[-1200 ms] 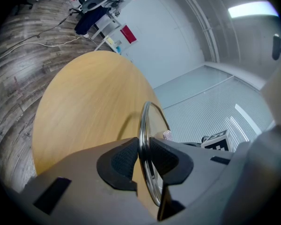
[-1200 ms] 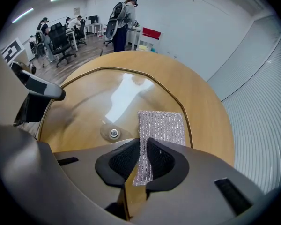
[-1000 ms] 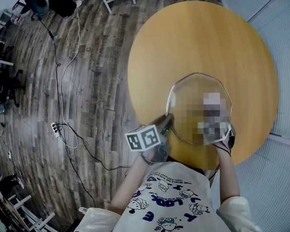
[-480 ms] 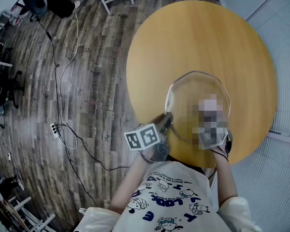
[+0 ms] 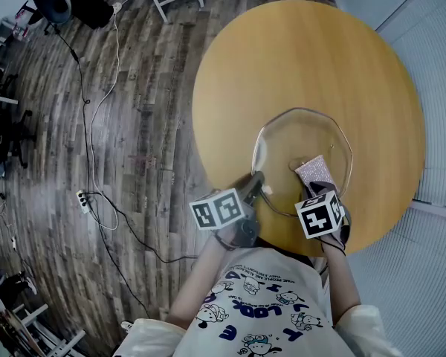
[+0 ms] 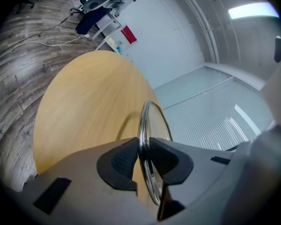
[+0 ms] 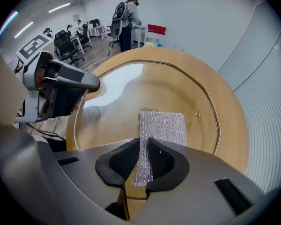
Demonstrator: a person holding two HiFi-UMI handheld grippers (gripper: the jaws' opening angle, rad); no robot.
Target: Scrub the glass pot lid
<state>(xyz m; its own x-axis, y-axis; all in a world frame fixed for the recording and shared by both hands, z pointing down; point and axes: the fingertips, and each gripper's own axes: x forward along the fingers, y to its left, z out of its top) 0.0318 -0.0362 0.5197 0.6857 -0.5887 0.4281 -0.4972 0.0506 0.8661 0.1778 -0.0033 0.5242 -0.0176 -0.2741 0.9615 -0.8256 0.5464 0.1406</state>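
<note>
Here's the glass pot lid [image 5: 301, 155], held out over the near side of the round wooden table [image 5: 305, 43]. The left gripper [image 6: 143, 154] has its pads clamped tight on the metal rim, so the lid shows edge-on between them. On the other side the right gripper [image 7: 143, 161] is pinching a silvery mesh scouring cloth [image 7: 162, 125], whose free end lies flat against the glass. To scrub well from here, I'd say press that cloth flat and work short strokes across the glass and out to the rim, with the left grip firm so the lid can't swivel. Any writing? Nothing legible on lid or cloth. The marker cubes [image 5: 218, 210] carry only black-and-white squares, and the shirt [image 5: 260, 303] print looks like "LOOK", upside down from above.
</note>
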